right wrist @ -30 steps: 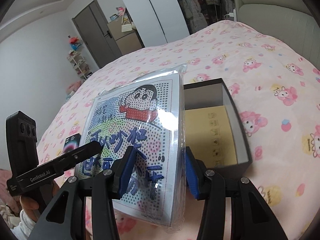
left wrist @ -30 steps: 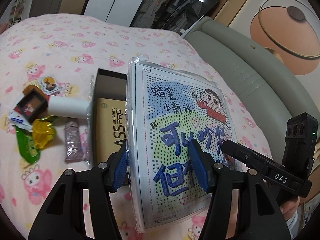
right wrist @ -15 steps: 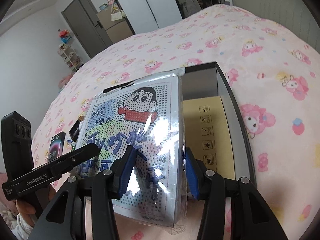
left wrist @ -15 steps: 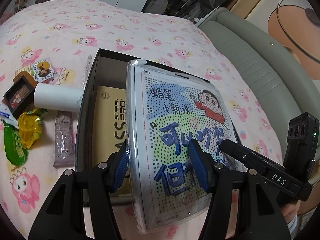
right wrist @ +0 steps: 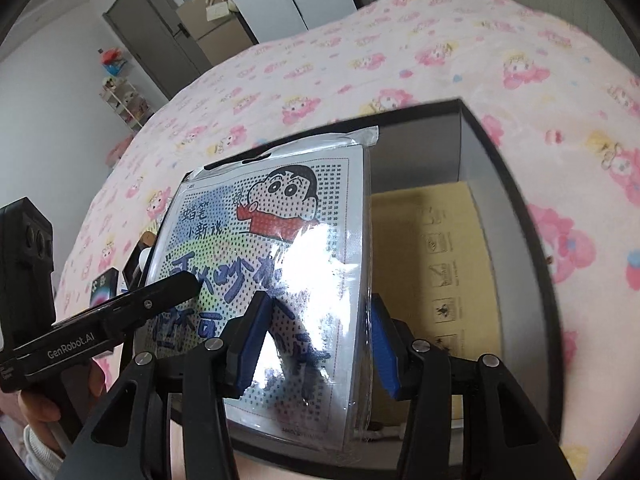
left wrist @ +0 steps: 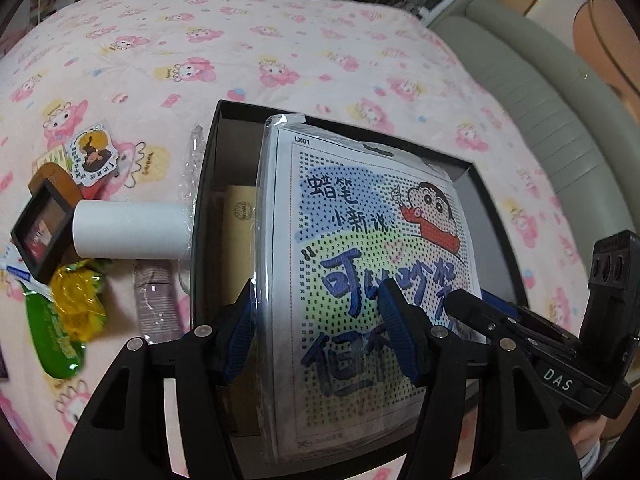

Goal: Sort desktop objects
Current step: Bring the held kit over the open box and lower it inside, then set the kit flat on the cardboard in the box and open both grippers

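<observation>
Between the left gripper's (left wrist: 320,332) blue pads, the plastic-wrapped cartoon kit (left wrist: 360,280) is pinched on edge over the open black box (left wrist: 204,200), beside a white roll (left wrist: 128,232). From the right wrist, the right gripper (right wrist: 316,344) clamps the same kit's near edge above the box's yellow carton (right wrist: 436,264).

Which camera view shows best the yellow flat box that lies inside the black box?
The right wrist view. There the yellow flat box lies open to sight on the floor of the black box, beside the cartoon sheet. In the left wrist view, the sheet hides nearly all of it; only a narrow strip shows.
</observation>
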A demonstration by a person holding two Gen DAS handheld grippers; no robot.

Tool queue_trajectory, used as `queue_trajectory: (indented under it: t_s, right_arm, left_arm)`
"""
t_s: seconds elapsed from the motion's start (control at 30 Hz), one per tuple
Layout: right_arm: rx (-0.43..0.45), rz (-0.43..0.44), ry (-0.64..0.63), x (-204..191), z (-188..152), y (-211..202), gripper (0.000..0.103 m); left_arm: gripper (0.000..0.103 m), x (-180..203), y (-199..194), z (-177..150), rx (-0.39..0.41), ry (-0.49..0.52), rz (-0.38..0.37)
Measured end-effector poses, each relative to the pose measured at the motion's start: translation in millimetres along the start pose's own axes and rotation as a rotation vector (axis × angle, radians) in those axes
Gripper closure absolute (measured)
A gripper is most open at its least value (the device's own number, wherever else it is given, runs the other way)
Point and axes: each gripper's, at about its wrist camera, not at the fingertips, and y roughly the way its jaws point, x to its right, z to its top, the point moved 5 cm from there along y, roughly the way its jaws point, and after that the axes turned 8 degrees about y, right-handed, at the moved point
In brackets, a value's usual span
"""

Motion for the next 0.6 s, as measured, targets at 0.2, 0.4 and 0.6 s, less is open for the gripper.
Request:
queue_trajectory:
  t_s: [0.2, 0.4, 0.6]
  right_arm:
    - [-0.051, -0.008, -0.010, 2.3, -8.4, 16.1, 0.058]
    - [-0.023, -0.031, -0.018, 4.6, -6.1, 9.6, 0.058]
    - [-0.104, -0.021, 0.101, 21.2, -9.7, 23.3, 0.058]
  left_arm:
    - [0.043, 16.0, 8.9, -10.1, -0.082, 0.128, 0.146]
    - [0.047, 18.4, 4.8, -16.0, -0.079, 0.203, 0.285]
    - [0.046, 17.7, 6.2, -23.3, -0.084, 0.183, 0.199]
